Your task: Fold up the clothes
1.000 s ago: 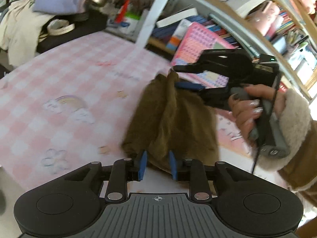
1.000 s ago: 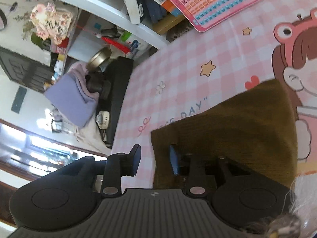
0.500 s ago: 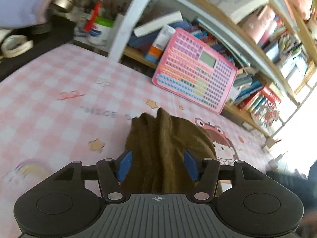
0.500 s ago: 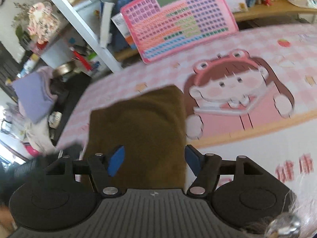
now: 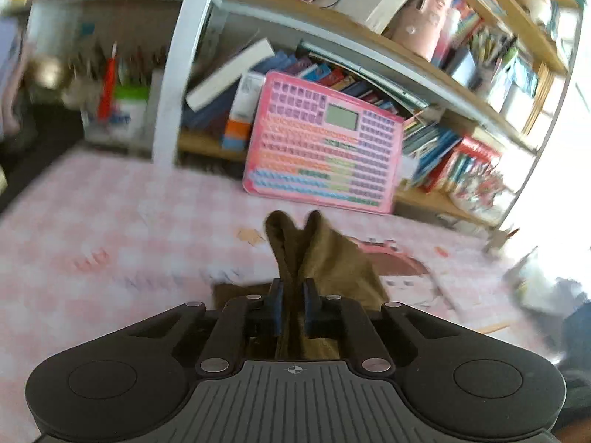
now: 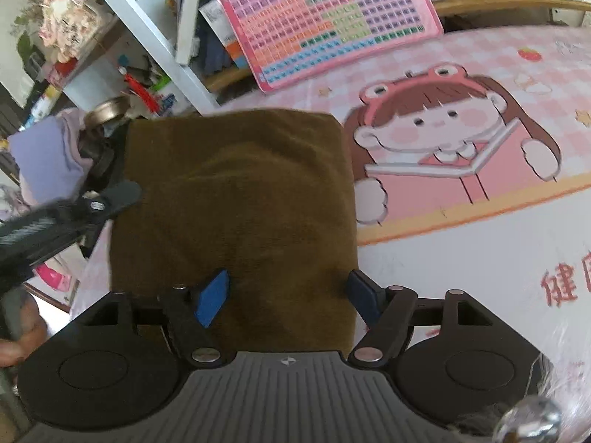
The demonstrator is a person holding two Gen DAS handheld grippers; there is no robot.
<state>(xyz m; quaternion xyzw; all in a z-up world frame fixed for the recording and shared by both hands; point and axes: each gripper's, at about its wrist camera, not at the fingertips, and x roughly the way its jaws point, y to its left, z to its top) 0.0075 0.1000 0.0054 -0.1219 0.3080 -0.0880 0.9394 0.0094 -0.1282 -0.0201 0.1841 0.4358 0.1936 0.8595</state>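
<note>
A brown fleece cloth (image 6: 236,192) lies folded into a rough rectangle on the pink checked table cover (image 6: 480,48). In the left wrist view a ridge of the brown cloth (image 5: 332,258) stands up between the jaws of my left gripper (image 5: 293,289), which are closing with the pads pinching it. My right gripper (image 6: 288,280) hovers over the cloth's near edge. Its jaws are opening, the blue pads spread wide above the fabric and not pressing it. One of the left gripper's fingers (image 6: 122,193) shows at the cloth's left edge.
A pink toy keyboard (image 5: 325,147) leans against a crowded bookshelf (image 5: 461,85) at the back. A white shelf post (image 5: 177,74) stands on the left. A cartoon girl print (image 6: 443,129) lies right of the cloth. A lilac folded garment (image 6: 44,158) sits far left.
My left gripper widened over the cloth, then closed on a raised fold. My right gripper let go of the cloth and spread wide. Both swung toward the shelf side.
</note>
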